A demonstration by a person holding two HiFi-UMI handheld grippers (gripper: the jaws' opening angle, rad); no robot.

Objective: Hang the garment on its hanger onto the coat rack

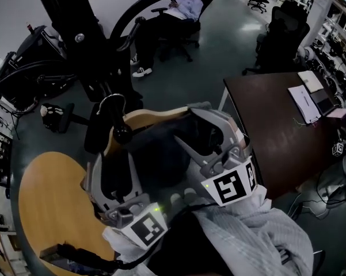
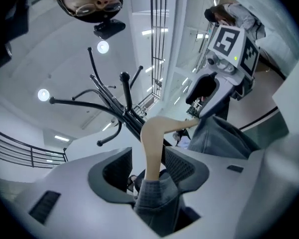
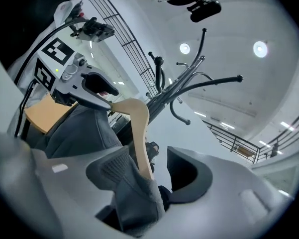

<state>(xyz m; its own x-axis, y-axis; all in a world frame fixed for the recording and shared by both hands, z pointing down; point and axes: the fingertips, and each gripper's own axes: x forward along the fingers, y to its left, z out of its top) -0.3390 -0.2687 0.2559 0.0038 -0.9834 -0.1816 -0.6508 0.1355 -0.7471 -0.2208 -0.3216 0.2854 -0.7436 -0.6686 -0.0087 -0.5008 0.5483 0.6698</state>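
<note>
Left gripper (image 2: 148, 167) wide open: wooden hanger (image 2: 151, 136) arm stands between the pads (image 2: 181, 168) with a gap each side, unclamped. Grey garment (image 2: 219, 136) is draped on the hanger, bunched low between both sets of jaws. Right gripper (image 3: 148, 169) is wide too; the hanger arm leans toward the garment-side pad, with clear room to the other. Black coat rack (image 1: 66, 10) is just behind the hanger top; can't tell if the hook sits on a peg. Round wooden table (image 1: 46, 200) left, dark table (image 1: 270, 125) right, floor (image 1: 219, 45) between. Seated person (image 1: 178, 10) well back.
</note>
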